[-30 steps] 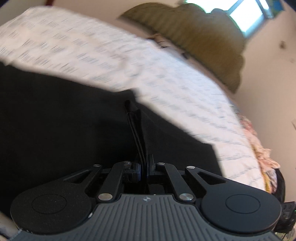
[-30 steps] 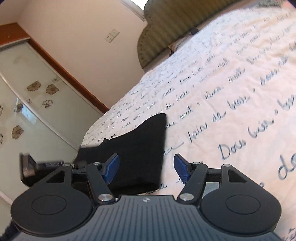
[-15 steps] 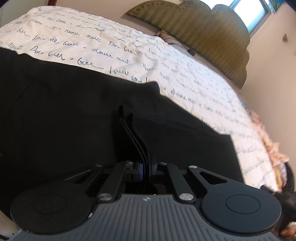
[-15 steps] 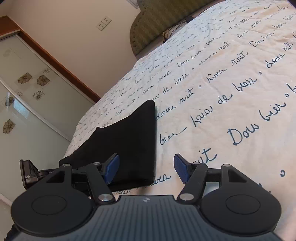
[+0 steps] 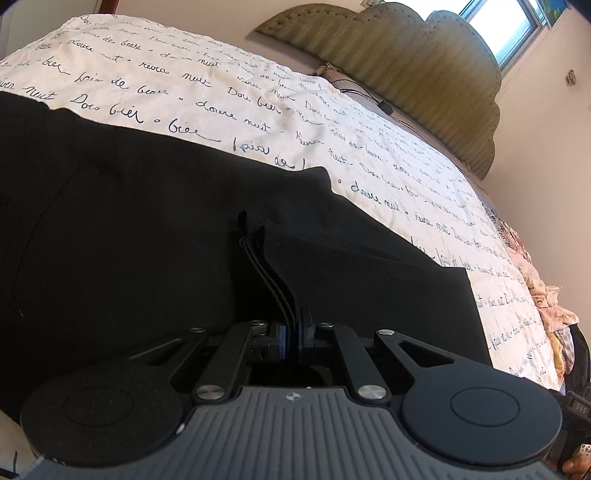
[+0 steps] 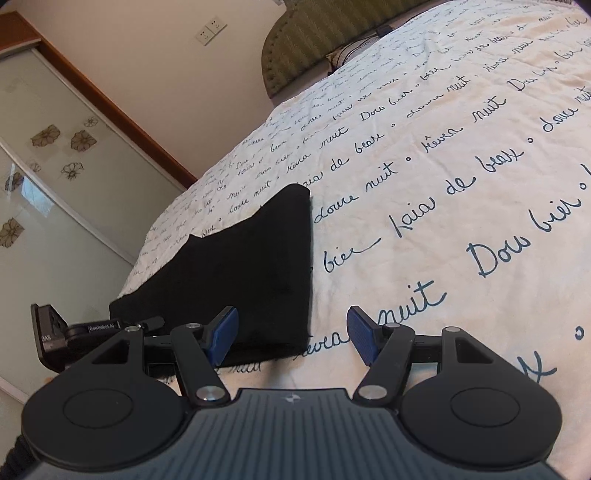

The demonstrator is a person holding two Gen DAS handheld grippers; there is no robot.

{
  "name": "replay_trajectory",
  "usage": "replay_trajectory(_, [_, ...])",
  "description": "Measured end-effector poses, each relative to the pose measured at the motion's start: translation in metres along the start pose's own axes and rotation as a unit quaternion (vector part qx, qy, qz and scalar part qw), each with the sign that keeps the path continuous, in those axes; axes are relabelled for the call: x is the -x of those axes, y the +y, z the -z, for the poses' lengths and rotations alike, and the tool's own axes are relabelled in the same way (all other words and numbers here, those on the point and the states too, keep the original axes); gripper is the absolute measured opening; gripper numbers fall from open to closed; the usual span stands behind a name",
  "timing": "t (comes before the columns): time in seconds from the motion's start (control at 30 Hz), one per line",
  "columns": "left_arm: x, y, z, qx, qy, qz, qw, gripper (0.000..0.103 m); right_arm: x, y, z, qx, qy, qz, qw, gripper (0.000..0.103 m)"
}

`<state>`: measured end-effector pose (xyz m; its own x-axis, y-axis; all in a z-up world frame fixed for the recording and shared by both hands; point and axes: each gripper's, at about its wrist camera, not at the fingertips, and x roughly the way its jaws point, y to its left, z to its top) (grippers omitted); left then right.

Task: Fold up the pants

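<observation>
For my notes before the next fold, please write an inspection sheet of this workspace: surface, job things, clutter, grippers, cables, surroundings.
Surface: bed sheet, white with blue handwriting print.
Job's things: black pants lying flat on the sheet; a pinched edge rises into the left gripper.
Clutter: patterned fabric pile at the far bed edge.
Grippers: left gripper shut on the pants; right gripper open, nothing between its pads, the near pants corner just ahead of it.
Cables: dark cable by the headboard.
Surroundings: green headboard, window, wall socket, sliding door with flower print.
</observation>
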<state>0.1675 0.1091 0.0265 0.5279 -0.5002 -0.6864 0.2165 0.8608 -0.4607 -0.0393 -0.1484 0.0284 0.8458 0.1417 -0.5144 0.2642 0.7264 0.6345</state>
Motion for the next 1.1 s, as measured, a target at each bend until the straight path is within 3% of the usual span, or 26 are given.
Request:
replay_trajectory(0.37, [-0.003, -0.008, -0.003, -0.018, -0.002, -0.01, 0.9998, 0.009, -0.002, 0.004, -0.002, 0.005, 0.001, -0.003, 1.0, 0.065])
replay_trajectory(0.4, [-0.003, -0.009, -0.002, -0.024, -0.001, -0.015, 0.9996, 0.012, -0.002, 0.006, -0.003, 0.009, 0.002, -0.005, 1.0, 0.065])
replay_trajectory(0.43, [-0.004, -0.009, 0.0, -0.031, -0.002, -0.02, 0.9993, 0.022, -0.003, 0.007, -0.004, 0.011, 0.003, -0.006, 1.0, 0.065])
replay_trajectory(0.57, [0.006, -0.006, 0.007, -0.028, -0.02, -0.008, 0.9994, 0.026, -0.016, 0.004, -0.008, 0.002, 0.019, -0.006, 1.0, 0.065])
replay_trajectory(0.67, [0.029, -0.004, 0.015, -0.025, -0.046, -0.025, 0.9983, 0.048, -0.029, -0.005, -0.015, -0.017, 0.033, -0.016, 0.999, 0.064])
replay_trajectory(0.9, [0.092, -0.016, 0.04, -0.07, -0.125, -0.079, 0.9865, 0.058, -0.028, 0.005, -0.029, -0.012, 0.02, -0.025, 0.999, 0.066])
replay_trajectory(1.03, [0.103, -0.033, 0.063, -0.109, -0.17, -0.123, 0.9716, 0.066, -0.028, 0.037, -0.029, 0.051, -0.001, -0.025, 0.998, 0.066])
replay_trajectory(1.1, [0.095, -0.04, 0.067, -0.114, -0.172, -0.122, 0.9708, 0.067, -0.037, 0.061, -0.028, 0.089, 0.004, -0.035, 0.995, 0.066])
